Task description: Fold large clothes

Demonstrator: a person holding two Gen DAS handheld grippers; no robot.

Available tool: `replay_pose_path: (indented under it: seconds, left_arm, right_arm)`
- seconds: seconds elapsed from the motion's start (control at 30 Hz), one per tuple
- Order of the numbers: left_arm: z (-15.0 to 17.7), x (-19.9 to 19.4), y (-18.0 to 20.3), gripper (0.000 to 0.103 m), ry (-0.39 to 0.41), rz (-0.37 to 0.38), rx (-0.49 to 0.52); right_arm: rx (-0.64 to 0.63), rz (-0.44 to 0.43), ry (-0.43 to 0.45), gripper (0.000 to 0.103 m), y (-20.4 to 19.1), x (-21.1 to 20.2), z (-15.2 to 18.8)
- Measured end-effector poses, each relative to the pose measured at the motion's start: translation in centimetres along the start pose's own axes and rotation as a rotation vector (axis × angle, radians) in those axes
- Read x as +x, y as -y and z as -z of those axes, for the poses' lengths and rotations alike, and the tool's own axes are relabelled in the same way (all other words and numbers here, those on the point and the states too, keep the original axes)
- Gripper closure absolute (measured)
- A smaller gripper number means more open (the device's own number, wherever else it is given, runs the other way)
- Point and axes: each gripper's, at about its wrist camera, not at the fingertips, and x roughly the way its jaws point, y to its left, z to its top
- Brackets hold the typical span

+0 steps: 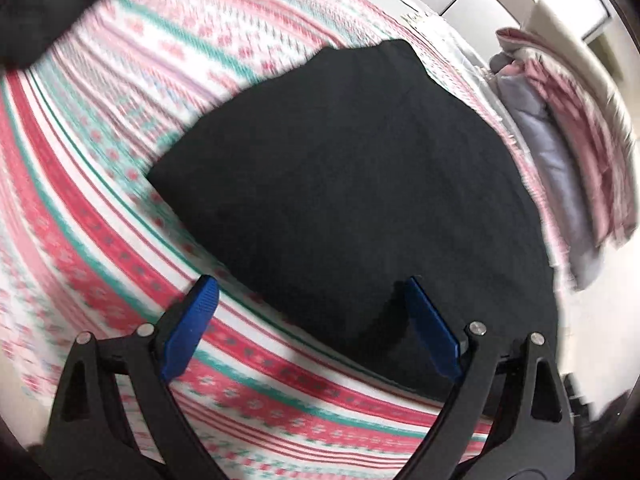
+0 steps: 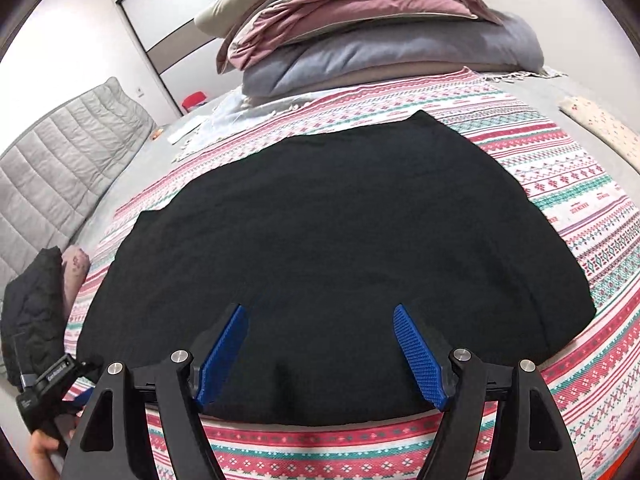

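left tongs (image 1: 310, 314): spread, empty, at near edge of black garment (image 2: 328, 248) | right tongs (image 2: 318, 334): spread, empty, above garment | garment flat on patterned bedspread (image 2: 560, 184)

Black garment (image 2: 332, 264) spread flat on patterned bedspread (image 2: 560, 184), roughly rectangular, edges smooth.

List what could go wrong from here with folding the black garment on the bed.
1. Both grippers, left and right, are open over the black garment. Closing low might also pinch the patterned blanket underneath, lifting both.
2. The left wrist view is motion-blurred, so the left gripper seems to be moving fast; a grab now could miss the garment's edge.
3. The pillow stack sits close beyond the garment's far edge; a wide fold might brush it.
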Motion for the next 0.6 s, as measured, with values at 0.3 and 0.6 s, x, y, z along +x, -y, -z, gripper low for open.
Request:
replay_pose_path:
  seconds: [0.3,0.6]
  left_arm:
    - [-0.9,1.7,-1.0,0.010,-0.002,0.227,-0.168]
    - [-1.6,2.6,-2.9,0.057,0.057,0.303,-0.346]
  right_arm:
    - [-0.005,0.002,-0.023,0.025,-1.3,1.1,0.4]
    - [-0.005,-0.004,-0.046,0.025,-2.7,2.4,0.7]
